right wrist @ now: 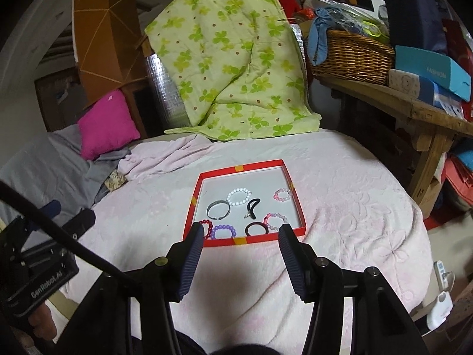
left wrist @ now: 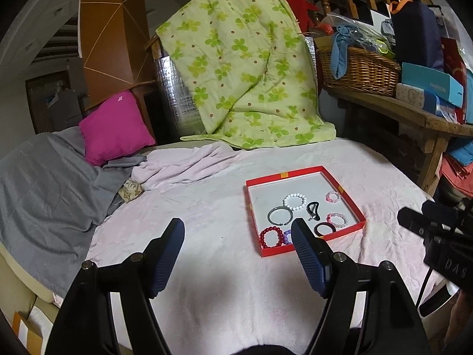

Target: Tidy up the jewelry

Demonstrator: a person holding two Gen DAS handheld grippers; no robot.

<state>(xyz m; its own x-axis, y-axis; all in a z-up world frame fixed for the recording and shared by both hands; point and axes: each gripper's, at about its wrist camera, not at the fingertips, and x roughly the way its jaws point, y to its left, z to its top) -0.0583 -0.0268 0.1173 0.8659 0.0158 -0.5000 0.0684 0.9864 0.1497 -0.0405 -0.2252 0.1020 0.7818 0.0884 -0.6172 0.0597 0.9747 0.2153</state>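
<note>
I had both grippers held back over the pale pink embossed bedspread (right wrist: 340, 207), short of the shallow red cardboard tray with the white floor (right wrist: 298, 204). The left gripper (left wrist: 238, 230) was spread wide and carried nothing; the right gripper (right wrist: 241, 233) was likewise parted and empty.

Every piece I could see lay inside the tray, each apart from its neighbours: a white beaded bracelet (right wrist: 239, 196), a grey open metal cuff (right wrist: 218, 209), a black hair clip (right wrist: 252, 205), a small pink beaded bracelet (right wrist: 283, 194), a larger pale pink beaded bracelet (right wrist: 276, 221), a dark brown elastic hair ring (right wrist: 256, 228), a purple beaded bracelet (right wrist: 225, 230) and a red beaded bracelet (right wrist: 207, 227). I saw none loose on the bedspread.

That layout suited two readings: the pieces gathered in and the sorting finished, or a filled tray waiting to be emptied or rearranged. I could not judge which from here.

From the right wrist view the tray's near rim sat just beyond the fingertips, centred between them. From the left it lay ahead and to the right, its near corner partly hidden behind the right-hand finger.
</note>
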